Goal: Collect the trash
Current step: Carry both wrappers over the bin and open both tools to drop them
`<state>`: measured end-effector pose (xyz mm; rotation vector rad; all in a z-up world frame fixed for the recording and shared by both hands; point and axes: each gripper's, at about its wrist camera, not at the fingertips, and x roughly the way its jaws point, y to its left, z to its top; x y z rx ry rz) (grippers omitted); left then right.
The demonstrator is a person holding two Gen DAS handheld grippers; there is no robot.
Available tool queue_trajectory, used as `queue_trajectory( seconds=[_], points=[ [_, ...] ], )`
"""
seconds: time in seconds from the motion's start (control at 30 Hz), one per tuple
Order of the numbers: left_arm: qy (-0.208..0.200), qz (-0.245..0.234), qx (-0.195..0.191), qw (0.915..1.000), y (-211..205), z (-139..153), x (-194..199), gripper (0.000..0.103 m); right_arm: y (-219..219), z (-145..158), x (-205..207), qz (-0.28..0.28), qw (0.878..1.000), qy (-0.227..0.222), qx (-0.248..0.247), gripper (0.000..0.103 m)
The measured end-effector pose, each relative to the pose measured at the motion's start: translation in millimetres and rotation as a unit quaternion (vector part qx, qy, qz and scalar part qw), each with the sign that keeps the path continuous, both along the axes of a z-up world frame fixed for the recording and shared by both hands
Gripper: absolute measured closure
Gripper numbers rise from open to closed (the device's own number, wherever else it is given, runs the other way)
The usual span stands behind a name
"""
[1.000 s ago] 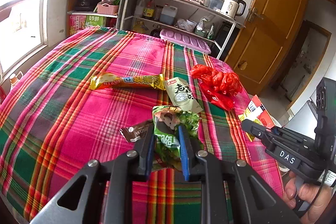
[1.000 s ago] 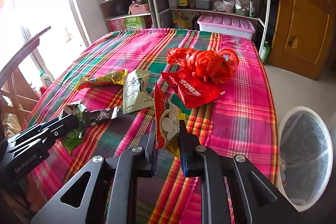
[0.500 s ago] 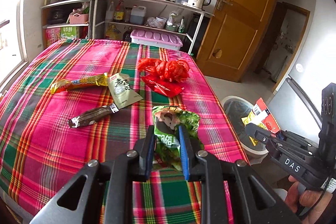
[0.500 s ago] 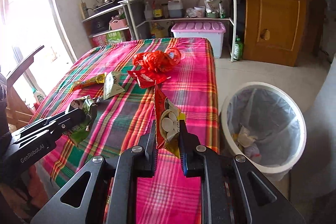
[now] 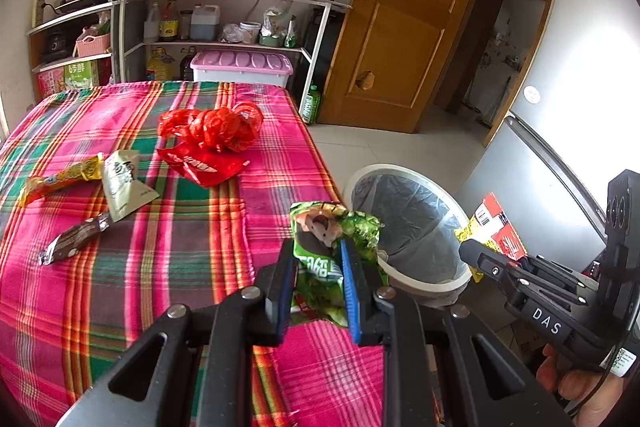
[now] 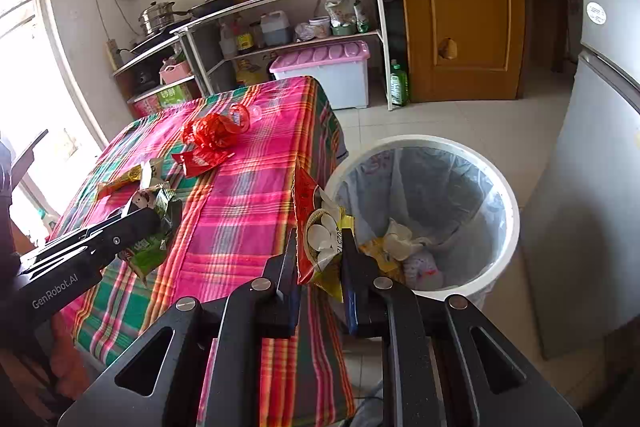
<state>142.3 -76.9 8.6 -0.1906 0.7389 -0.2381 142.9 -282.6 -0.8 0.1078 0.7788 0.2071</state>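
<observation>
trash is what we are clearing here, and two pieces are in hand. our left gripper (image 5: 318, 269) pinches a crumpled green foil snack bag (image 5: 334, 247) above the table's edge, near the white round bin with a clear liner (image 5: 404, 285). our right gripper (image 6: 320, 259) is clamped on a red and yellow snack wrapper (image 6: 320, 233), held just beside the bin rim. neither piece is dropped yet. some paper and wrappers already lie in the bin. on the pink and green plaid tablecloth (image 5: 168, 239) we see more left: a crumpled red plastic bag (image 5: 212, 125), a flat red packet (image 5: 202, 165), a pale green sachet (image 5: 122, 185), a yellow bar wrapper (image 5: 62, 179) and a brown bar wrapper (image 5: 76, 239). we judge the job under halfway.
</observation>
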Motion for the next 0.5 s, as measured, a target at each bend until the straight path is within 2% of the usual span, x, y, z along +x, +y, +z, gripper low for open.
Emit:
queue_trajectory(
  seconds=[0.5],
  points=[
    [0.029, -0.058, -0.011, 0.9979, -71.7, -18.2, 66.4, 0.08, -56.7, -27.1, 34.4, -0.051, 0.998, 0.024, 0.01, 0.086]
  ],
)
